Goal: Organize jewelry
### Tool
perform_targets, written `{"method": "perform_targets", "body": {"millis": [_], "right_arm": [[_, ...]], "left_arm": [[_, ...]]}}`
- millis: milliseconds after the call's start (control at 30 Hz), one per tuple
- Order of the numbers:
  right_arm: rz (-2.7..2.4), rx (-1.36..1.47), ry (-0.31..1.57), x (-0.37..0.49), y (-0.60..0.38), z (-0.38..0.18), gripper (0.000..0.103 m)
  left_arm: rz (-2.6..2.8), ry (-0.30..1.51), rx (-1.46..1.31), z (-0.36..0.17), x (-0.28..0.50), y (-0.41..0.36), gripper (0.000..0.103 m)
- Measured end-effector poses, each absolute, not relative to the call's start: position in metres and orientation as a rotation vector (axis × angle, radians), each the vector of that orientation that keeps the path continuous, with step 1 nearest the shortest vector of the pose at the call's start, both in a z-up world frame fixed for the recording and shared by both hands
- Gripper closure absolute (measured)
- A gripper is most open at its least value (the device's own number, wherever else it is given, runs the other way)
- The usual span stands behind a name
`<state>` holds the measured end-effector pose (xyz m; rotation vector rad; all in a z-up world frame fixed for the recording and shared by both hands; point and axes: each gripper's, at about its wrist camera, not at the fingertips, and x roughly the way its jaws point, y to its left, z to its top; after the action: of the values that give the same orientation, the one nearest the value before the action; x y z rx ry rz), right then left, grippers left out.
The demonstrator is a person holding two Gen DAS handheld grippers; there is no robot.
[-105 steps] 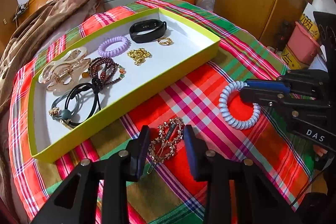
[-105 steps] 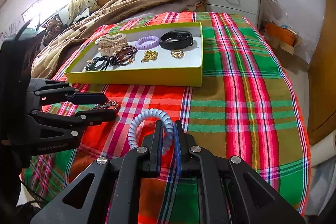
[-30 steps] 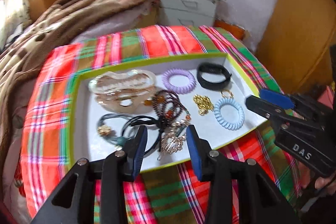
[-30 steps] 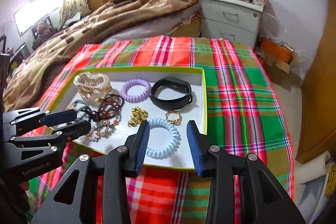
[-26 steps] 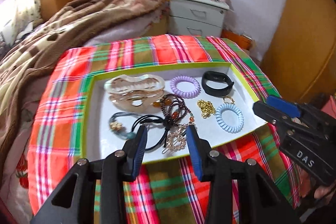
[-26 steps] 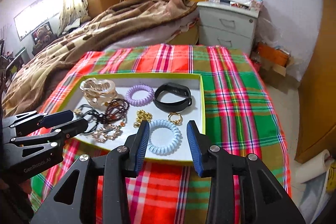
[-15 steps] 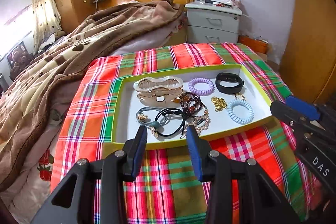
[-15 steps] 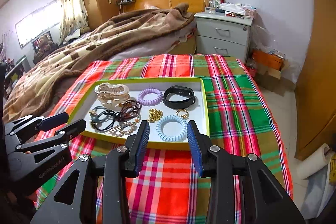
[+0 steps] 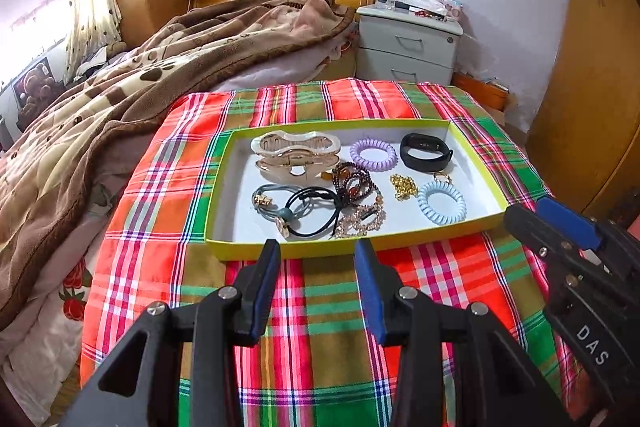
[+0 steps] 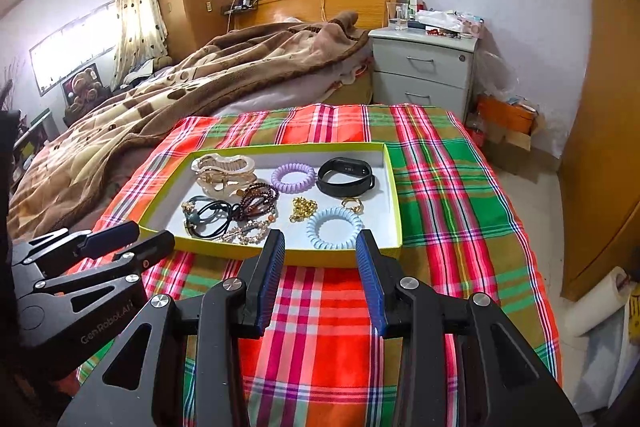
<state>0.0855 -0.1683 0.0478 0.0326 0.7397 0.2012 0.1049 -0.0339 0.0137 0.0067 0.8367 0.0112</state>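
Observation:
A yellow-green tray [image 9: 352, 247] [image 10: 394, 187] sits on the plaid cloth and holds the jewelry: a beige hair claw [image 9: 294, 151], a purple coil tie [image 9: 373, 154], a black band [image 9: 425, 151], a gold chain [image 9: 403, 186], a light blue coil tie [image 9: 441, 202] [image 10: 334, 223], a dark bead bracelet [image 9: 354, 183], black hair ties [image 9: 308, 213] and a rhinestone clip [image 9: 360, 221]. My left gripper [image 9: 316, 257] [image 10: 132, 239] is open and empty, hovering before the tray's near wall. My right gripper [image 10: 320, 247] [image 9: 524, 211] is open and empty, also before the tray.
The plaid cloth [image 9: 332, 311] covers the bed's foot. A brown blanket [image 9: 120, 99] lies at the left. A grey nightstand [image 9: 408, 47] stands behind, with a wooden wardrobe [image 9: 592, 87] at the right and an orange box [image 10: 508, 115] on the floor.
Both grippers let go of the rhinestone clip and the blue coil tie in the tray, then pulled back and up, open. The tray now looks smaller and farther away.

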Motion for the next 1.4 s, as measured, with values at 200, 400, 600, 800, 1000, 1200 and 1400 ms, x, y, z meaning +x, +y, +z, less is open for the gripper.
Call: {"method": "perform_targets", "body": {"millis": [200,400,600,800,1000,1200,1400], "right_arm": [[0.199,0.037,0.734,0.082,-0.166,0.048,0.065],[0.204,0.036,0.737,0.079,-0.166,0.048,0.065],[0.210,0.030,0.741,0.076,-0.162,0.048,0.065],[0.210,0.027,0.737,0.075,-0.162,0.049,0.065],[0.207,0.031,0.738,0.076,-0.162,0.050,0.065],[0.207,0.031,0.737,0.076,-0.163,0.050,0.065],[0.206,0.031,0.736,0.076,-0.163,0.051,0.065]], "left_arm": [[0.019,0.826,-0.005,0.016,0.102,-0.033,0.063],[0.021,0.823,-0.028,0.017,0.101,-0.029,0.063],[0.031,0.814,-0.037,0.019,0.099,-0.025,0.063],[0.032,0.814,-0.041,0.019,0.099,-0.024,0.063],[0.039,0.811,-0.040,0.020,0.098,-0.023,0.063],[0.037,0.811,-0.041,0.021,0.097,-0.022,0.063],[0.041,0.812,-0.042,0.020,0.097,-0.022,0.063]]}}
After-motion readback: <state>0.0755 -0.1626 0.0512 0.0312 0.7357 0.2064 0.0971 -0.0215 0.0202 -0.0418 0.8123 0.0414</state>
